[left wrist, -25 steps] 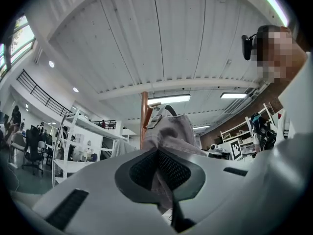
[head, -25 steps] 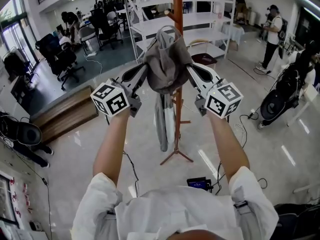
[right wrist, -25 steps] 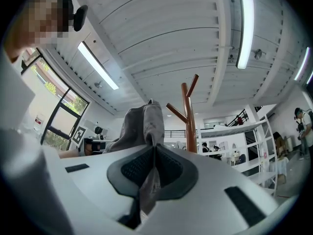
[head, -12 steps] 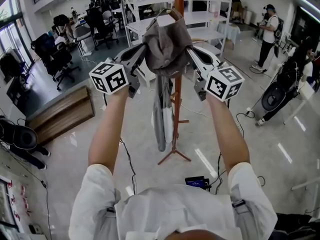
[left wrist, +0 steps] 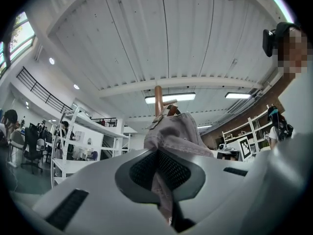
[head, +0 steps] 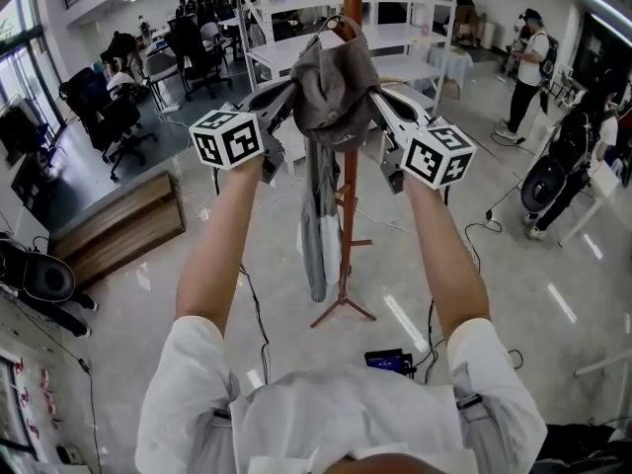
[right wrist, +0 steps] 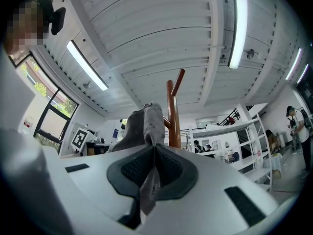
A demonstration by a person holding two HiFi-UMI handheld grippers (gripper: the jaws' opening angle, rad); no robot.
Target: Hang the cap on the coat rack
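A grey cap (head: 334, 89) is held up in front of the brown wooden coat rack (head: 350, 176), between both grippers. My left gripper (head: 288, 95) is shut on the cap's left edge, and my right gripper (head: 379, 101) is shut on its right edge. In the left gripper view the cap (left wrist: 173, 133) bulges above the jaws, its strap near the rack's pole (left wrist: 158, 94). The right gripper view shows the cap (right wrist: 142, 129) pinched between the pads, the rack pole (right wrist: 171, 116) and a peg just behind it. A grey garment (head: 316, 235) hangs lower on the rack.
White metal shelving (head: 415, 38) stands behind the rack. Office chairs (head: 109, 117) and seated people fill the far left. A person (head: 528, 67) stands at the far right. Cables and a small device (head: 390, 360) lie on the glossy floor near the rack's foot.
Both grippers have lifted the cap higher and closer to the rack's upper pegs. The left gripper has come slightly inward. Both grips on the cap hold unchanged.
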